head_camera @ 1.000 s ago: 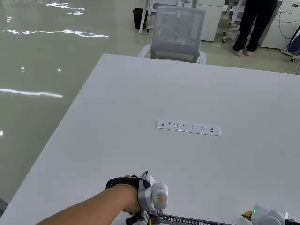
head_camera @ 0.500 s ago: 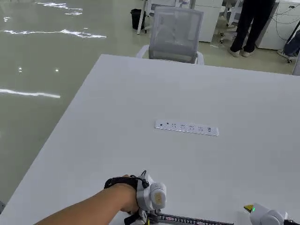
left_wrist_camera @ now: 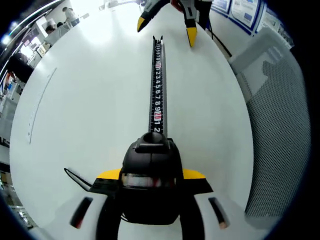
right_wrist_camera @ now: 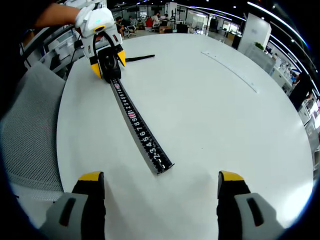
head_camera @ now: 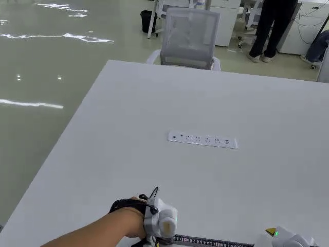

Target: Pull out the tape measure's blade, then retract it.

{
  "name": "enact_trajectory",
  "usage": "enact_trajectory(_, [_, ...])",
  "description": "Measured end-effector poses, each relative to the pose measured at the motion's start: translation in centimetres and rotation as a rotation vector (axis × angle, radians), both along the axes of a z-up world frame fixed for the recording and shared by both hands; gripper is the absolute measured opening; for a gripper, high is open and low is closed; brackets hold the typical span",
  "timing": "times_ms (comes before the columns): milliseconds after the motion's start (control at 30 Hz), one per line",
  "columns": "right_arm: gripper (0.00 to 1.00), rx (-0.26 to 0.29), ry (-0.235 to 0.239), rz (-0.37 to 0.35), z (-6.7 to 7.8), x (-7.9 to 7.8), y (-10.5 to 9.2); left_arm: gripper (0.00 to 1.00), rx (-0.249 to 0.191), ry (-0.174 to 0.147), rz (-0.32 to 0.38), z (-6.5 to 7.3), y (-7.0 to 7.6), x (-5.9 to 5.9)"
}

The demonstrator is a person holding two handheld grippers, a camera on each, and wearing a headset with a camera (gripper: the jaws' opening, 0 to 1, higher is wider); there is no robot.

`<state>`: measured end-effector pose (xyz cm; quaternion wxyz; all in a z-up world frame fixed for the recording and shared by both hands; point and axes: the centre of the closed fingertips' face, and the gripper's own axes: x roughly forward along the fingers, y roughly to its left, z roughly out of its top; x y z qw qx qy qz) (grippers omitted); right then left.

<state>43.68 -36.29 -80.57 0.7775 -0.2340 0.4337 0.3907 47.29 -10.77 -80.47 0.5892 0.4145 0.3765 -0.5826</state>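
Left tongs (left_wrist_camera: 151, 175) clamp the tape measure case (left_wrist_camera: 150, 162) at the near edge of the worktop (right_wrist_camera: 225, 110), blade (right_wrist_camera: 140, 125) extended rightward, right tongs (right_wrist_camera: 160, 177) apart just short of its tip: unguided recoil may whip the blade.

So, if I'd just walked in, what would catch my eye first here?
The long black tape measure blade with white numbers, stretched flat across the white table. At one end its black case sits clamped between the yellow-tipped jaws of the left tool; at the other, the right tool hangs open just short of the blade's tip. Farther out lies a white power strip.
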Motion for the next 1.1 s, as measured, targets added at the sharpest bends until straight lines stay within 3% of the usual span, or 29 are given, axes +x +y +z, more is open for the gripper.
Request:
enact_trajectory(33, [0.96,0.001,0.0,-0.003,0.0,0.0,0.0,0.4,-0.007,0.017,0.011,0.1,0.0,-0.2])
enact_trajectory(167, [0.96,0.005,-0.004,-0.013,0.1,0.2,0.1,0.47,-0.046,0.015,0.044,0.9,0.4,0.5])
enact_trajectory(300, [0.96,0.008,-0.015,-0.018,0.7,0.4,0.5,0.64,-0.089,0.029,0.144,1.5,1.0,1.2])
enact_trajectory(433, [0.96,0.014,-0.027,-0.027,0.9,0.6,0.7,0.81,-0.128,0.009,0.212,1.6,2.0,2.0])
enact_trajectory(533, [0.96,0.013,-0.037,-0.035,1.0,0.6,0.7,0.89,-0.163,0.02,0.273,1.9,2.7,2.0])
enact_trajectory(667, [0.96,0.026,-0.045,-0.074,1.1,0.5,0.5,0.99,-0.241,0.04,0.342,2.3,3.7,1.7])
enact_trajectory(867, [0.99,0.08,-0.097,-0.207,2.2,1.3,-0.2,0.99,-0.294,0.026,0.428,2.8,6.4,1.6])
enact_trajectory(1033, [0.98,0.099,-0.115,-0.224,2.6,0.6,-0.2,0.99,-0.364,0.008,0.514,3.5,8.1,1.5])
enact_trajectory(1100, [0.98,0.116,-0.123,-0.243,2.8,0.3,0.0,0.99,-0.414,-0.002,0.556,3.9,8.6,1.6])
